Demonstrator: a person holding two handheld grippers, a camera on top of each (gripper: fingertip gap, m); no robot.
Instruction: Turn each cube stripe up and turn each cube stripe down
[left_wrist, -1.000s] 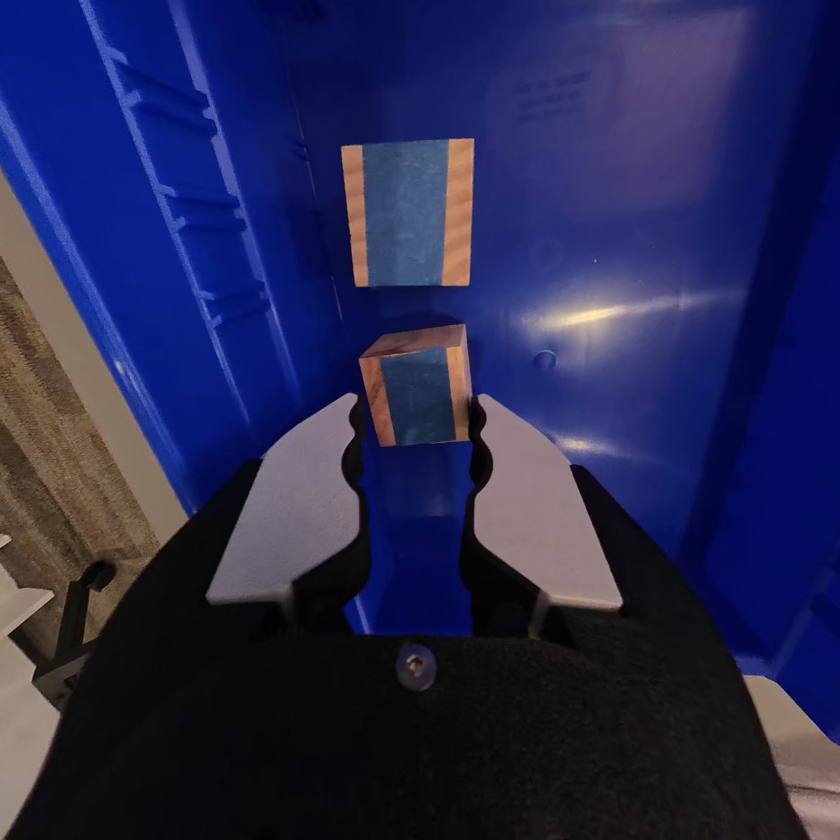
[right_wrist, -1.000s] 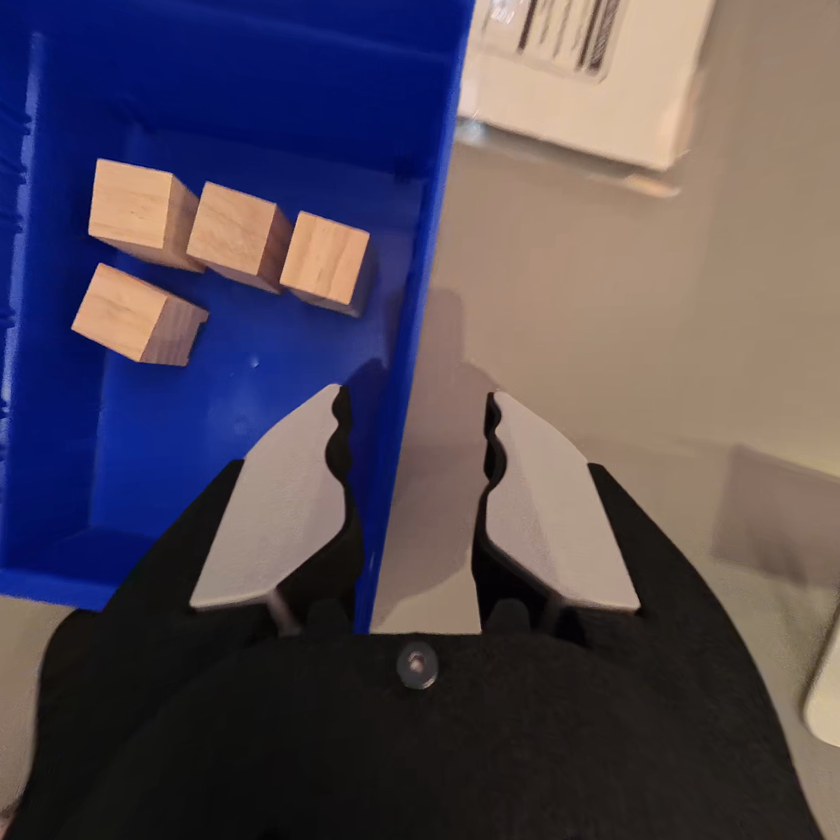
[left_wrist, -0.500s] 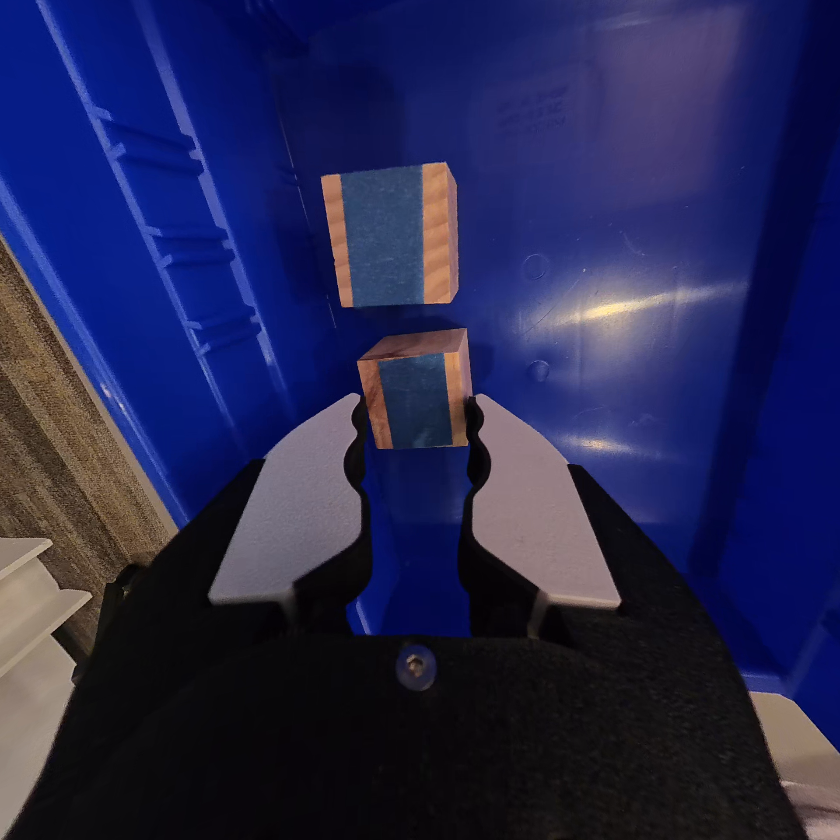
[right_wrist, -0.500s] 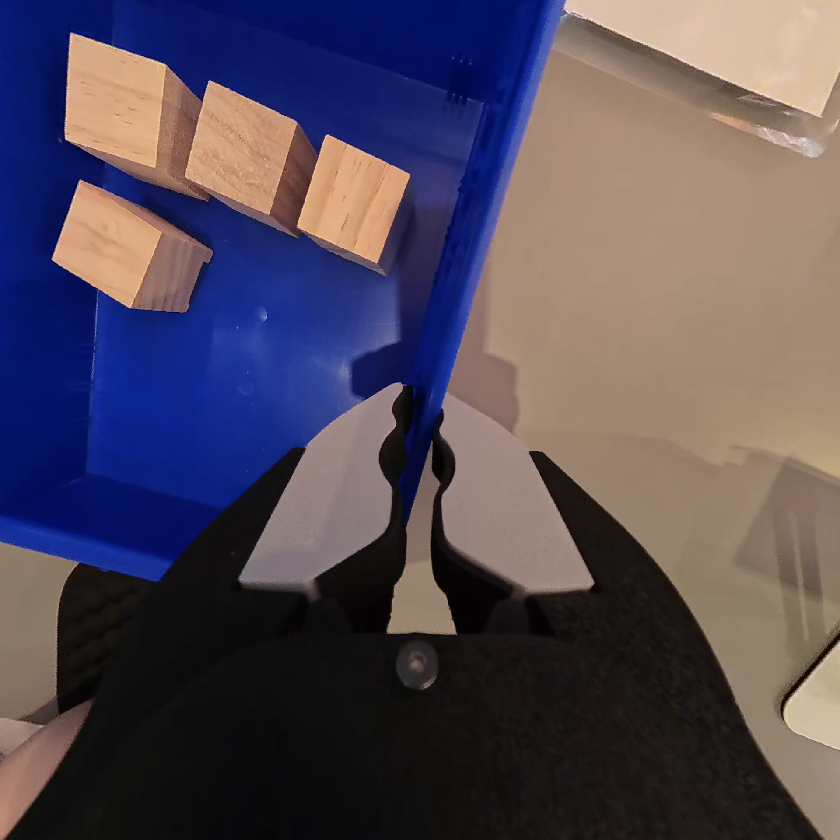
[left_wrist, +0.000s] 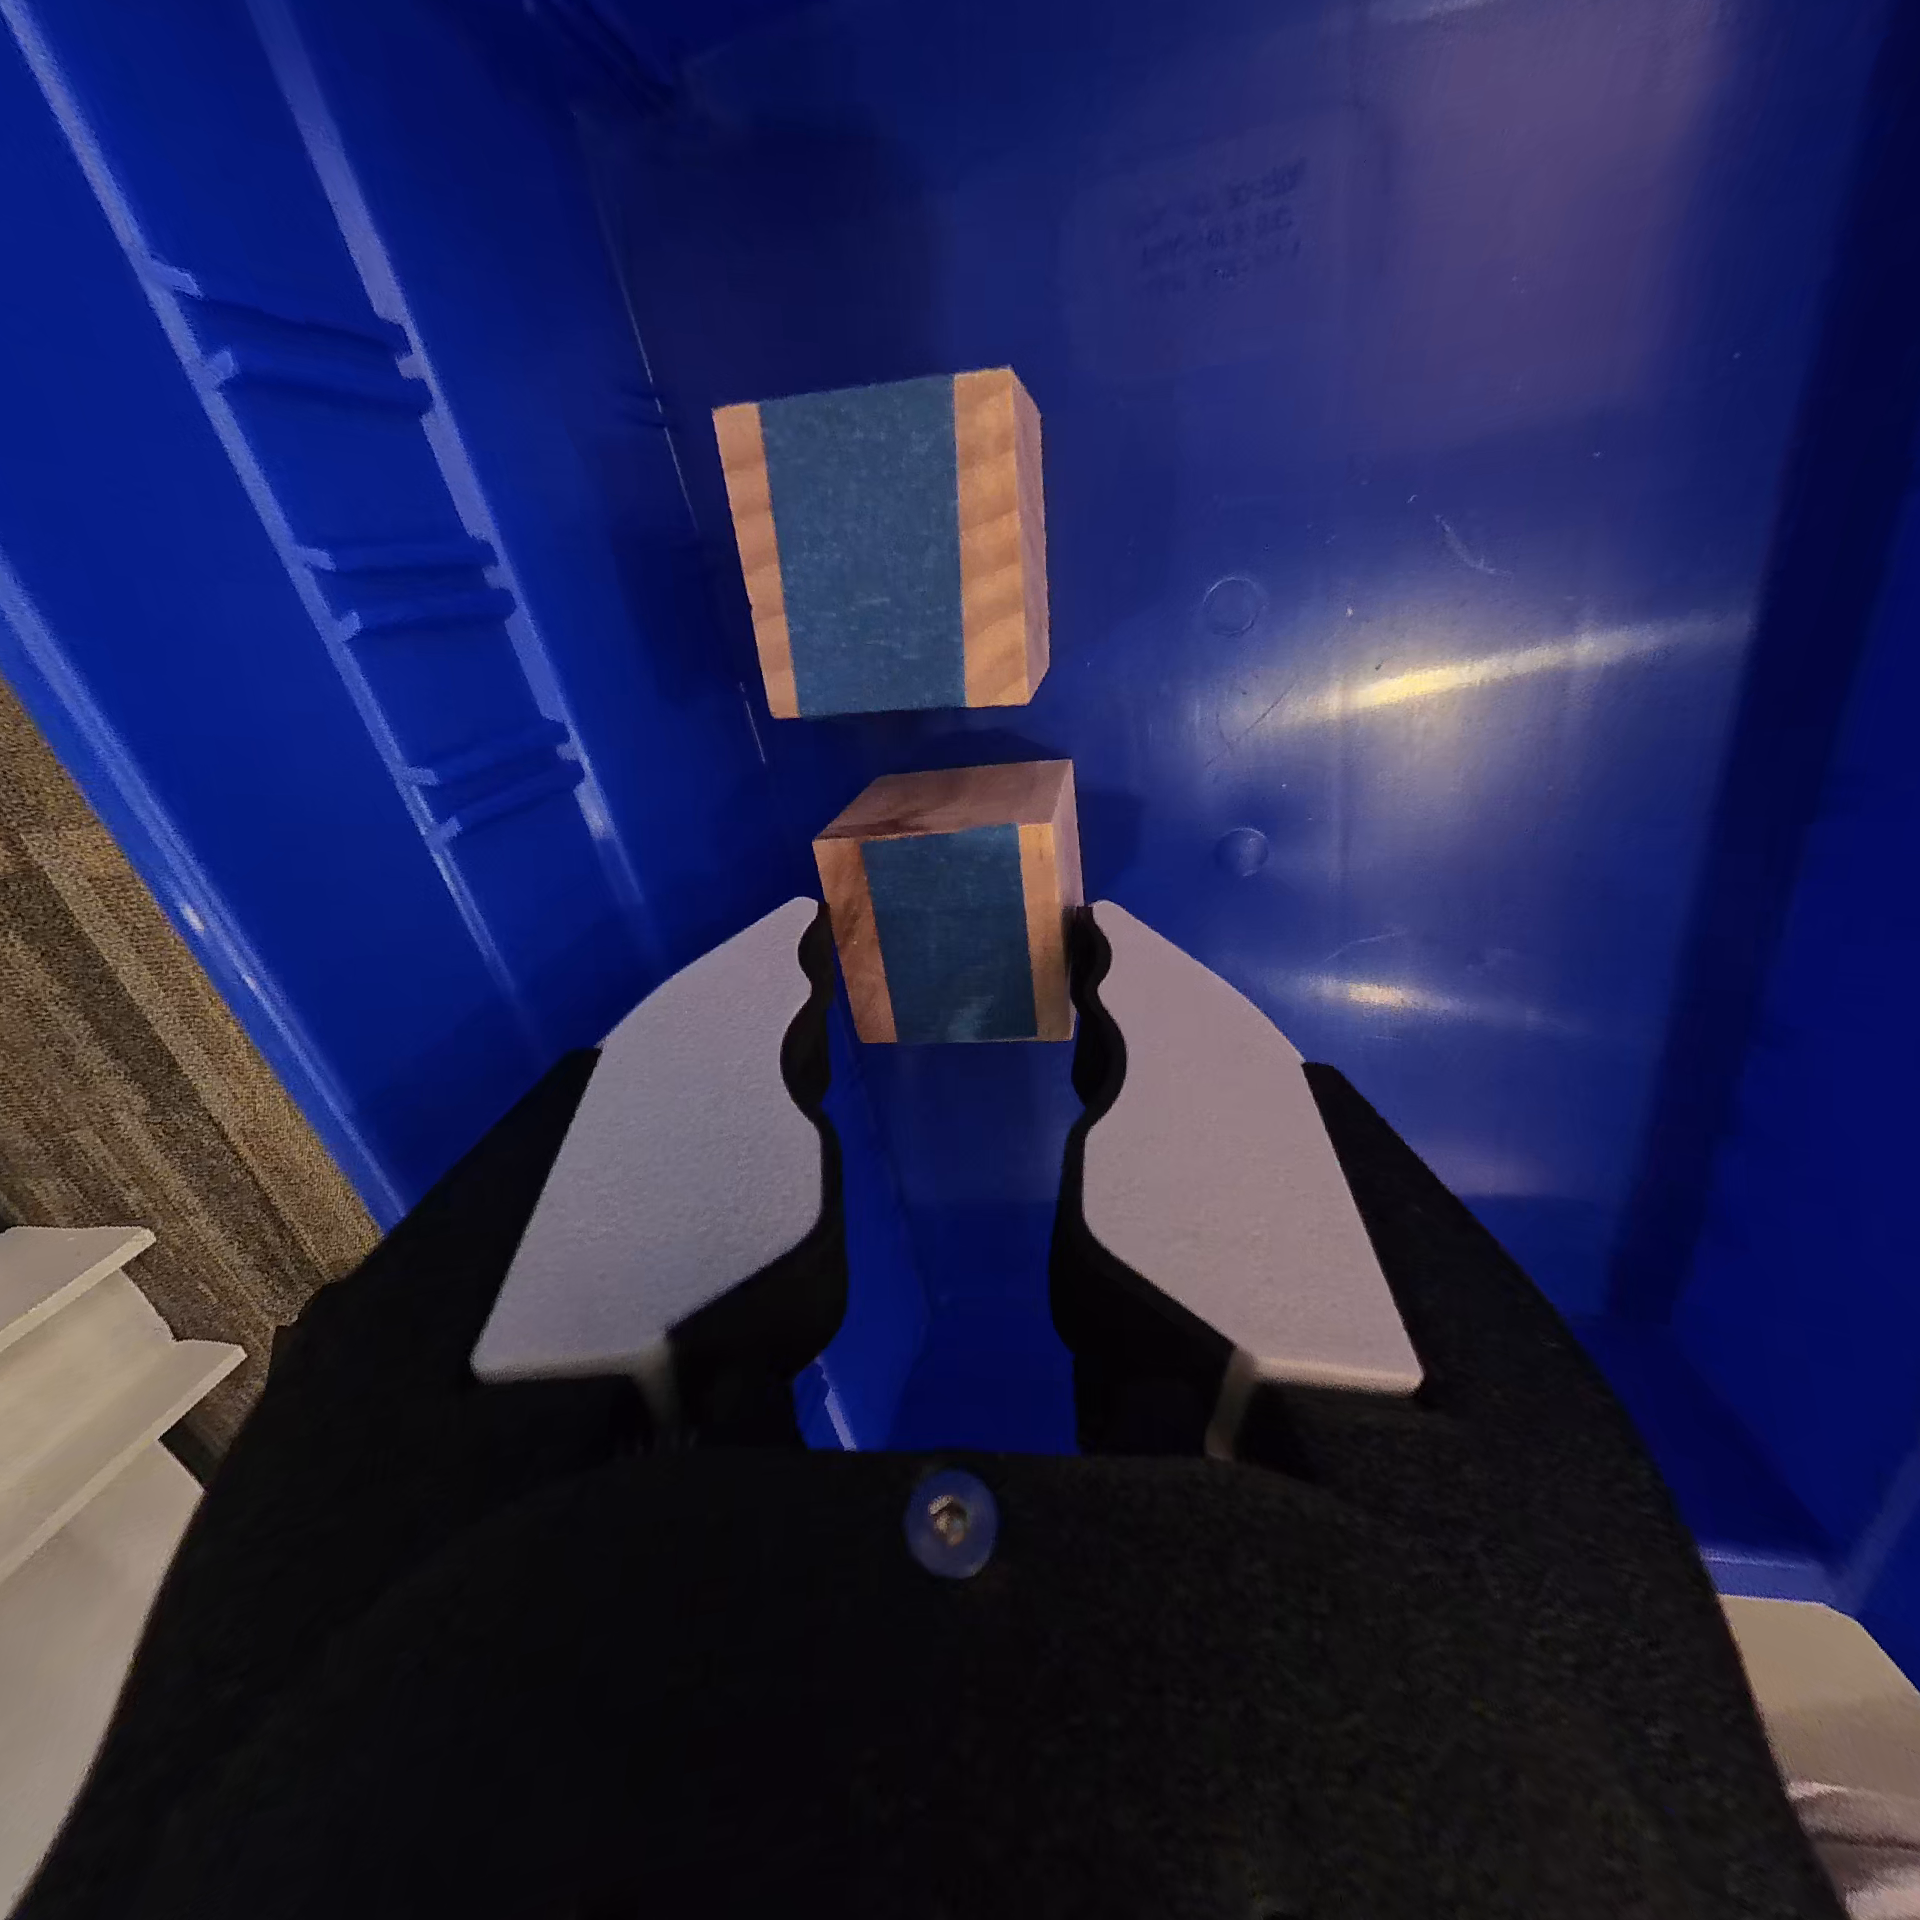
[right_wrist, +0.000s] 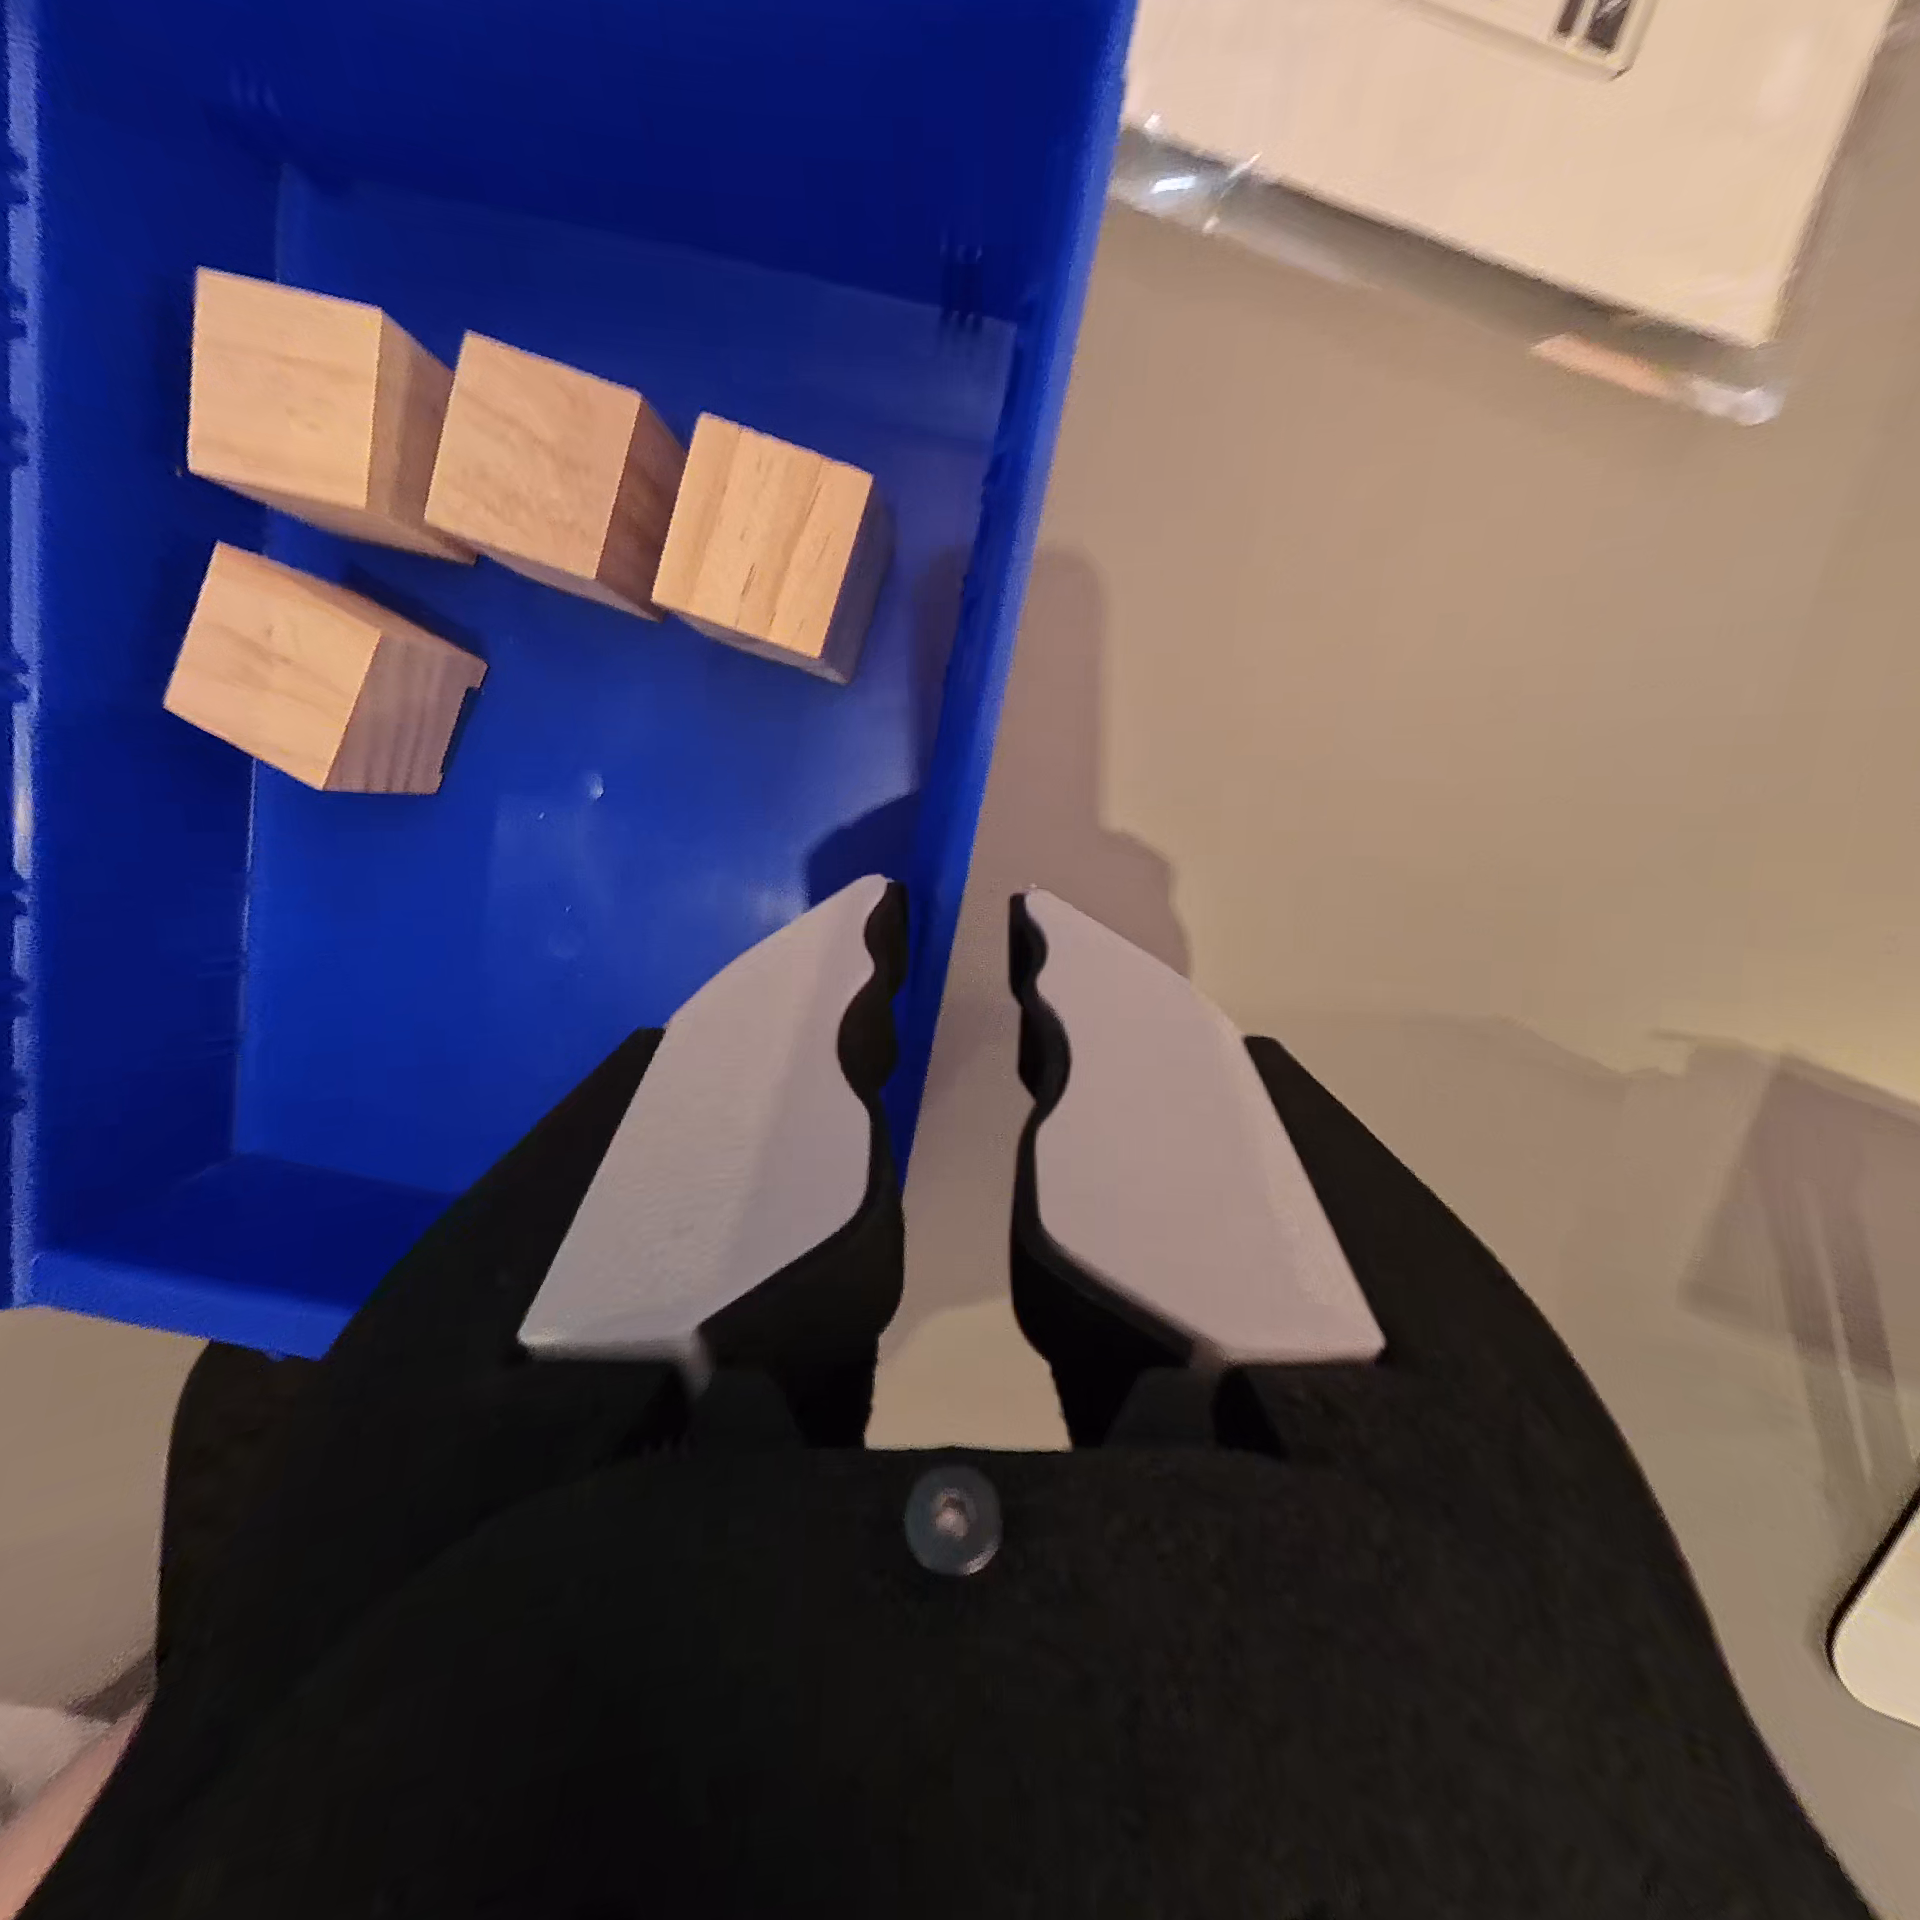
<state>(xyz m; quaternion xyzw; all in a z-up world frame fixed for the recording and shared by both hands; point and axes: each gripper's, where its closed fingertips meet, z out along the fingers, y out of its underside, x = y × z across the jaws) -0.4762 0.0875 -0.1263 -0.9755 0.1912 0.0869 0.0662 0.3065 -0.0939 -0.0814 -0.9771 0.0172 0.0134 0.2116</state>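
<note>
In the left wrist view my left gripper is shut on a wooden cube, its blue stripe facing the camera, held above the floor of a blue bin. A second cube lies just beyond it with its blue stripe showing. In the right wrist view my right gripper is open, its jaws standing either side of the right wall of a blue bin. Several plain-faced wooden cubes sit in that bin, with no stripe showing.
The bin in the right wrist view rests on a grey table. A white pack in clear wrap lies at the far right, and a white object sits at the right edge. Carpet and a white shelf show left of the left bin.
My right gripper closed onto the bin wall, then opened again and drew back a little. My left gripper kept hold of its cube and drifted nearer the lying cube.
</note>
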